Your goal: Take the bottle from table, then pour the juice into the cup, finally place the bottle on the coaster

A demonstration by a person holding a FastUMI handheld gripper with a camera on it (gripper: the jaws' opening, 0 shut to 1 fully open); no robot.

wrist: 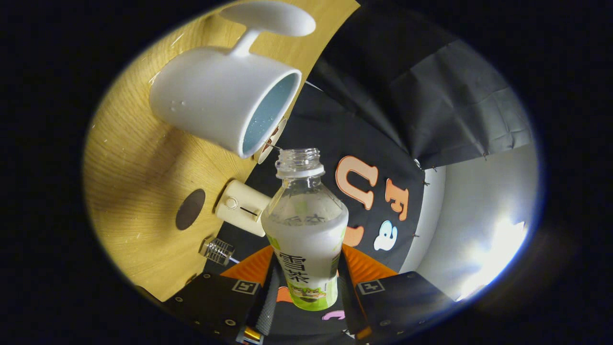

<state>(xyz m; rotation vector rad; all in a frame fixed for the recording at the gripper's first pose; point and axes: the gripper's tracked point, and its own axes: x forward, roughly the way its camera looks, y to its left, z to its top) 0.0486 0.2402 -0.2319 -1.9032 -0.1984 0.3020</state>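
My gripper [306,282] is shut on a clear plastic bottle [306,225] with a green-and-white label and pale juice inside; both fingers press on its lower body. The cap is off and the open neck [299,160] points at the rim of a white mug [225,98] with a pale blue inside. The whole view is rolled, so the wooden table [134,191] stands on edge and the mug appears sideways, its mouth just beyond the bottle's neck. A white coaster-like disc [268,17] lies past the mug's handle. No liquid stream shows between neck and mug.
A dark round spot [190,209] marks the table near a cream boxy device [241,207]. A small clear ribbed object [216,250] lies near the table's edge. The black cloth wall and a pale wall with a bright light patch [498,249] stand beyond.
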